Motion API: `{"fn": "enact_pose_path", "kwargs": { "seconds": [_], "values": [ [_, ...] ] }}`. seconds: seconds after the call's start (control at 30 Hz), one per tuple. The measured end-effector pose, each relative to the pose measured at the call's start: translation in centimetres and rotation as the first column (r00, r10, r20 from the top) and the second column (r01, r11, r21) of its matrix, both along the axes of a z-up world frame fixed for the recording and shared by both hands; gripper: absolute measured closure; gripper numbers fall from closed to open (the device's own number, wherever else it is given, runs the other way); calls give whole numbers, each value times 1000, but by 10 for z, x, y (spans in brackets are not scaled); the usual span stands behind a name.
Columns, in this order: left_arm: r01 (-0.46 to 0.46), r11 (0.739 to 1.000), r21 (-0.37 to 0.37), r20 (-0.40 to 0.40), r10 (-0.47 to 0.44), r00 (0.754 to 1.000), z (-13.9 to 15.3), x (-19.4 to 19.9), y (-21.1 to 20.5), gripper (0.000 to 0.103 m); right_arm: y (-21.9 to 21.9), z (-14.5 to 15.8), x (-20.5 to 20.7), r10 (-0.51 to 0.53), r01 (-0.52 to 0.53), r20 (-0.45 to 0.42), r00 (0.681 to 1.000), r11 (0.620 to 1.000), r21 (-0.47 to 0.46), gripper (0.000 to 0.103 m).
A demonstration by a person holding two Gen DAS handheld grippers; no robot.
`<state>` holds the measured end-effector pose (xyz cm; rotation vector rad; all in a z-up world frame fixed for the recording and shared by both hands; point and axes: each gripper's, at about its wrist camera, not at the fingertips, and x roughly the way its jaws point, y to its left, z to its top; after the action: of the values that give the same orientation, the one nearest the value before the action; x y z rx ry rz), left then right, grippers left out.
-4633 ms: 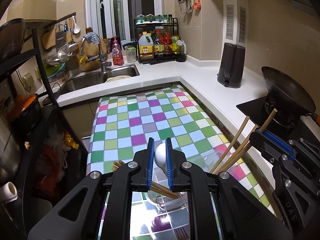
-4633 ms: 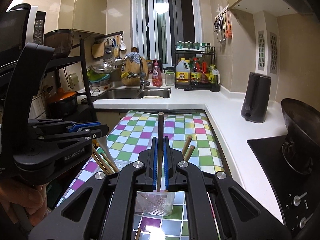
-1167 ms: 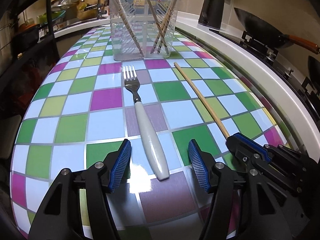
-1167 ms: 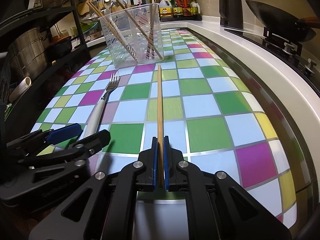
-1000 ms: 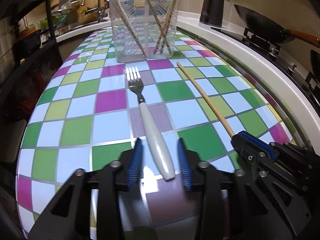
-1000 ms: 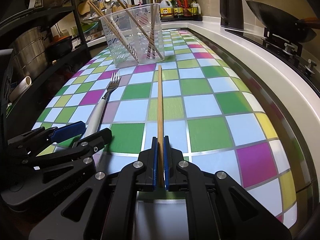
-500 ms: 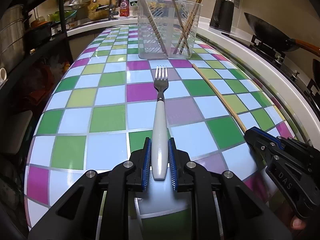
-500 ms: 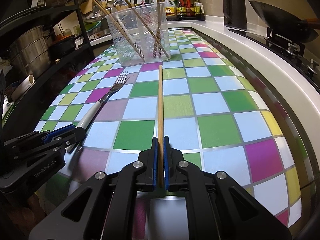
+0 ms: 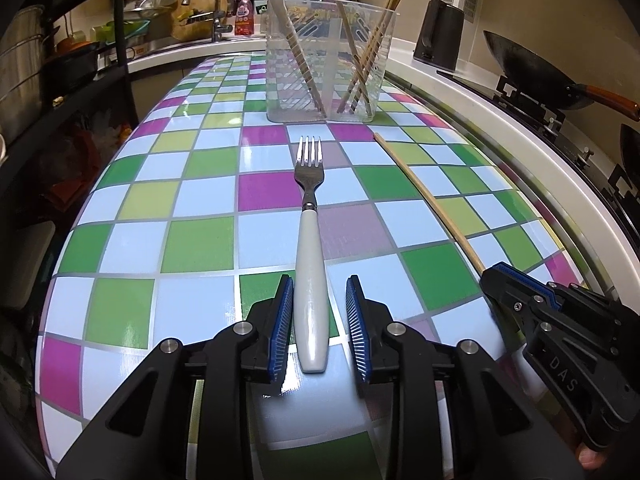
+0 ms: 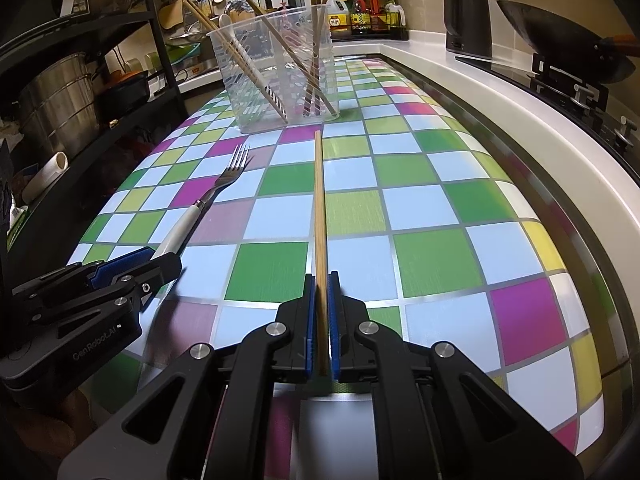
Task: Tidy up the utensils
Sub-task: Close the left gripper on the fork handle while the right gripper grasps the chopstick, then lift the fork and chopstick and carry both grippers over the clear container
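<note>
A fork (image 9: pixel 309 240) with a white handle lies flat on the checkered tabletop (image 9: pixel 192 244), tines toward a clear plastic container (image 9: pixel 328 64). That container holds several wooden chopsticks and a white spoon. My left gripper (image 9: pixel 319 284) straddles the handle's end; its jaws are opening, with a gap at the right pad. My right gripper (image 10: pixel 319 280) is shut on the near end of a single wooden chopstick (image 10: pixel 319 208), which points at the container (image 10: pixel 276 68). In the right wrist view the fork (image 10: pixel 224 178) and the left gripper (image 10: pixel 160 262) sit to the left.
A white counter runs along the right with a black kettle (image 9: pixel 440 36) and a wok (image 9: pixel 532 64) on the stove. A black shelf rack (image 10: pixel 80 80) with pots stands left of the table. The sink and tap (image 9: pixel 200 20) are at the back.
The left jaws closed on the fork's handle half a second ago and have now parted again; the fork lies straightened on the table. The right gripper has kept still on the chopstick.
</note>
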<state>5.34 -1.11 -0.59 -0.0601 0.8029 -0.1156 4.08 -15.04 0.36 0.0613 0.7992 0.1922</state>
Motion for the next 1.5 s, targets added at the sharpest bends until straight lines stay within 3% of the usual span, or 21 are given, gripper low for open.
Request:
{"fn": "enact_pose_path", "kwargs": {
  "seconds": [0.37, 0.4, 0.43, 0.7, 1.5],
  "values": [
    [-15, 1000, 19, 14, 15, 1000, -1, 2, -1, 75, 1, 0, -1, -4, 4, 4, 1000, 1000, -7, 96],
    [-19, 999, 26, 16, 18, 1000, -1, 2, -2, 77, 1, 0, -1, -4, 4, 5, 1000, 1000, -9, 96],
    [-29, 999, 34, 17, 28, 999, -1, 2, -1, 85, 1, 0, -1, -4, 4, 5, 1000, 1000, -10, 96],
    [-61, 998, 33, 15, 60, 998, 0, -1, 10, 85, -6, 0, -2, -60, 60, 8, 998, 998, -10, 97],
    [-53, 998, 39, 16, 53, 998, 0, 1, 8, 85, -1, 0, 2, -38, 38, 4, 999, 999, -32, 97]
  ]
}}
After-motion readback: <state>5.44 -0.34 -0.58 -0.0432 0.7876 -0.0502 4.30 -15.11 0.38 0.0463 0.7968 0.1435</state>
